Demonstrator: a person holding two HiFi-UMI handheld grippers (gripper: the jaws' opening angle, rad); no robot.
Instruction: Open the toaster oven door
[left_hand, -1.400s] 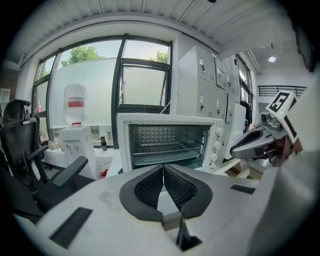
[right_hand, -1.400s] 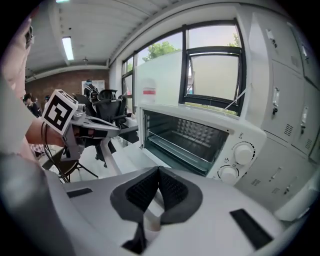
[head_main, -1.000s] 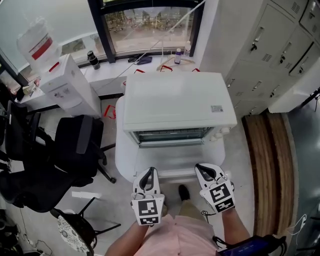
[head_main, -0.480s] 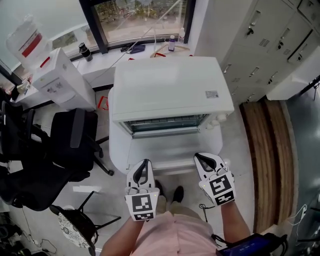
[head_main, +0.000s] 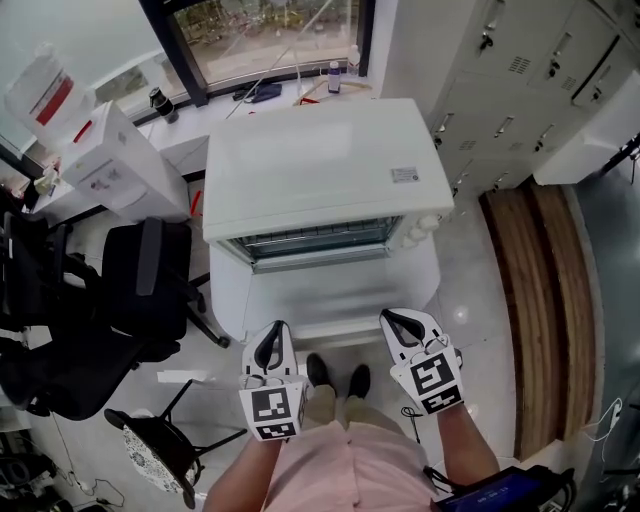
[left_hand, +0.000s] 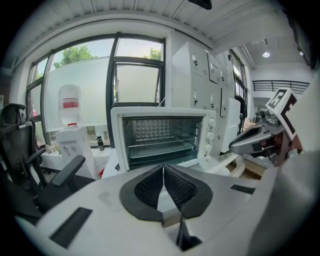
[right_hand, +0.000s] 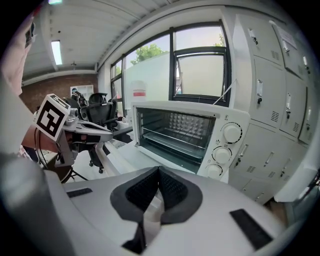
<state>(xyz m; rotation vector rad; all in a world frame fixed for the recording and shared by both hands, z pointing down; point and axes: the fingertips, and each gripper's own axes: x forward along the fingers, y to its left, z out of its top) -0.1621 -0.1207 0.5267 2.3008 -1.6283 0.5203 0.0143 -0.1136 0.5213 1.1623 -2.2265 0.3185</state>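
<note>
- left gripper (head_main: 270, 342): jaws pressed together on nothing, hanging just short of the door, probably because no grip is needed now.
- toaster oven (head_main: 320, 170): centred on a white stand (head_main: 223, 295). Its door (head_main: 335, 295) is folded down flat and the cavity is exposed, so the task looks done.
- right gripper (head_main: 405, 325): the same, closed and empty, near the door's front edge.
- room: water dispenser (head_main: 110, 165) and office chair (head_main: 150, 280) at left, window (head_main: 260, 30) behind, lockers (head_main: 520, 80) at right.

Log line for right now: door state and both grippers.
toaster oven door: open, folded down | left gripper: shut, empty, not on door | right gripper: shut, empty, not on door
</note>
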